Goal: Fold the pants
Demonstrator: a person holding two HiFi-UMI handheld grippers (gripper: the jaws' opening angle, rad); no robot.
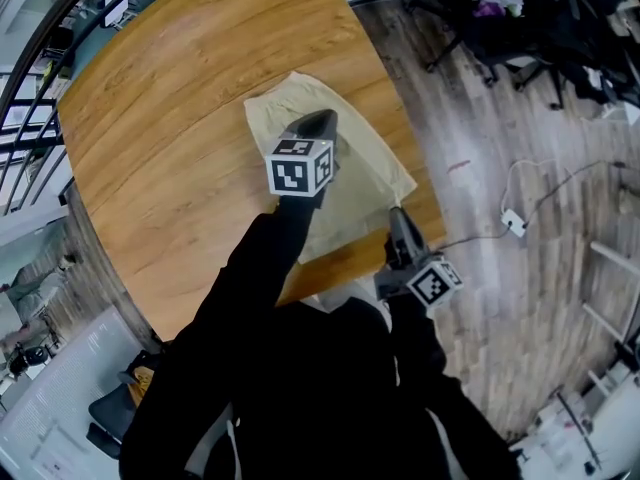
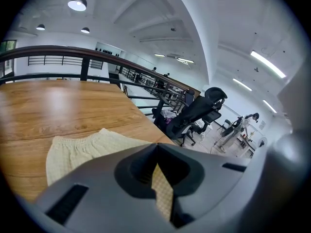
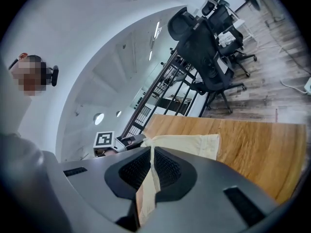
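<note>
Pale yellow pants (image 1: 350, 168) lie on the round wooden table (image 1: 170, 118), waistband toward the far side. My left gripper (image 1: 320, 123) is over the middle of the pants, shut on a fold of the fabric; the cloth (image 2: 163, 188) shows pinched between its jaws (image 2: 156, 145). My right gripper (image 1: 398, 218) is at the pants' near right corner by the table edge, also shut on the cloth (image 3: 146, 188), which runs up through its jaws (image 3: 151, 148). In the right gripper view the lifted pants (image 3: 189, 144) stretch across to the left gripper's marker cube (image 3: 104, 140).
The table edge (image 1: 425, 183) runs close beside the pants on the right. Beyond it is wood floor with a white cable and plug (image 1: 513, 221) and black office chairs (image 1: 520, 28). A dark railing (image 2: 97, 57) borders the table's far side.
</note>
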